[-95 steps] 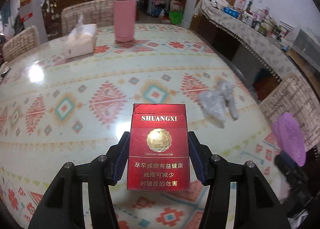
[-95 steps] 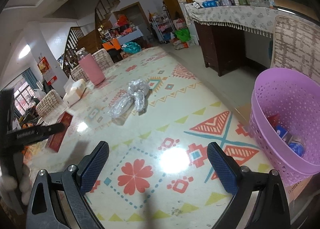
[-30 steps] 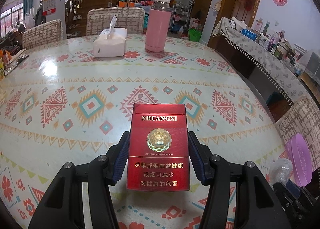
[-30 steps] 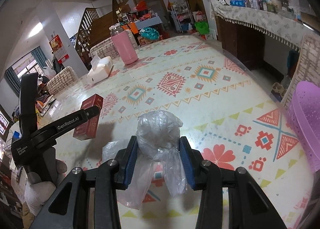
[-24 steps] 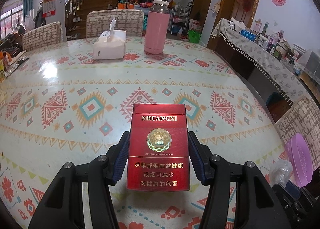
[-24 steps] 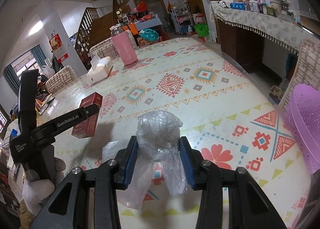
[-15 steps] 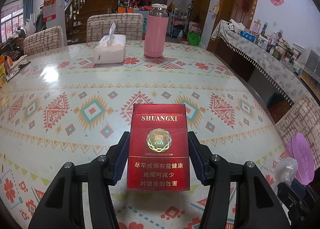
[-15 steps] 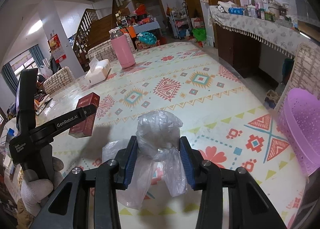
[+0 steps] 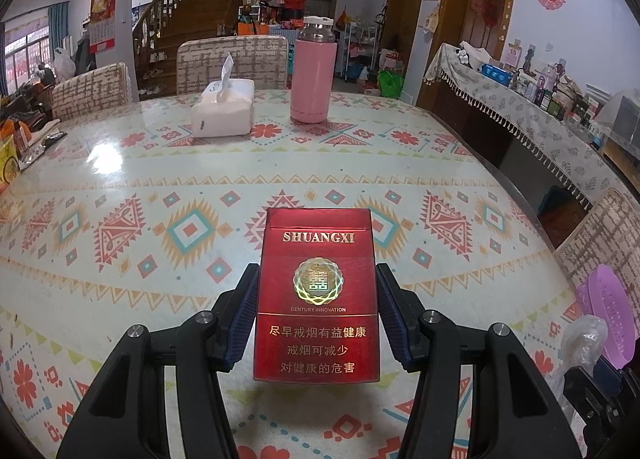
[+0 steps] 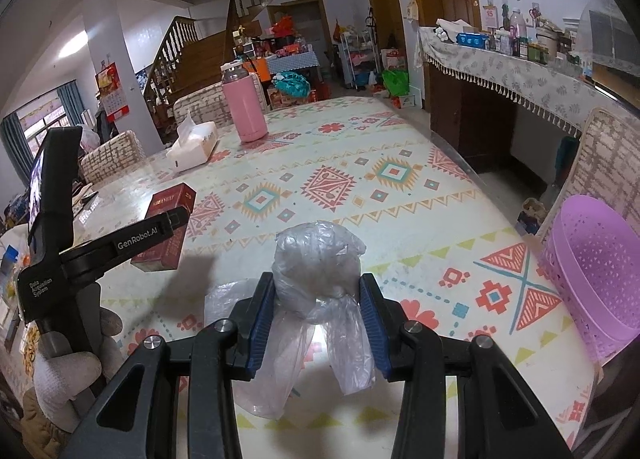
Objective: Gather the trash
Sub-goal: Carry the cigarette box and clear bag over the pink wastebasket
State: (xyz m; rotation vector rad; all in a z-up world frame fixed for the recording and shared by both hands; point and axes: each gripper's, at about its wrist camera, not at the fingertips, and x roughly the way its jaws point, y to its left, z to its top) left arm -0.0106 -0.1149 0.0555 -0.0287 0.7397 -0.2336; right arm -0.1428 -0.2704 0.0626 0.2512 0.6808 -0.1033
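Cigarette pack [image 9: 316, 295] sits clamped upright in my left gripper [image 9: 316, 313] above the table [image 9: 120, 187]. My right gripper [image 10: 316, 319] pinches the crumpled plastic bag [image 10: 316, 263]. Right of it stands the purple basket [image 10: 596, 267]; far off, tissue box [image 9: 223, 115] and pink bottle [image 9: 313, 73].

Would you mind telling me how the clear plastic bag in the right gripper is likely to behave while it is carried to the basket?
The plastic bag looks floppy: its tails droop below the right gripper. It is probably light, being thin crumpled film. It may slip or snag on the purple basket rim, as loose ends trail.
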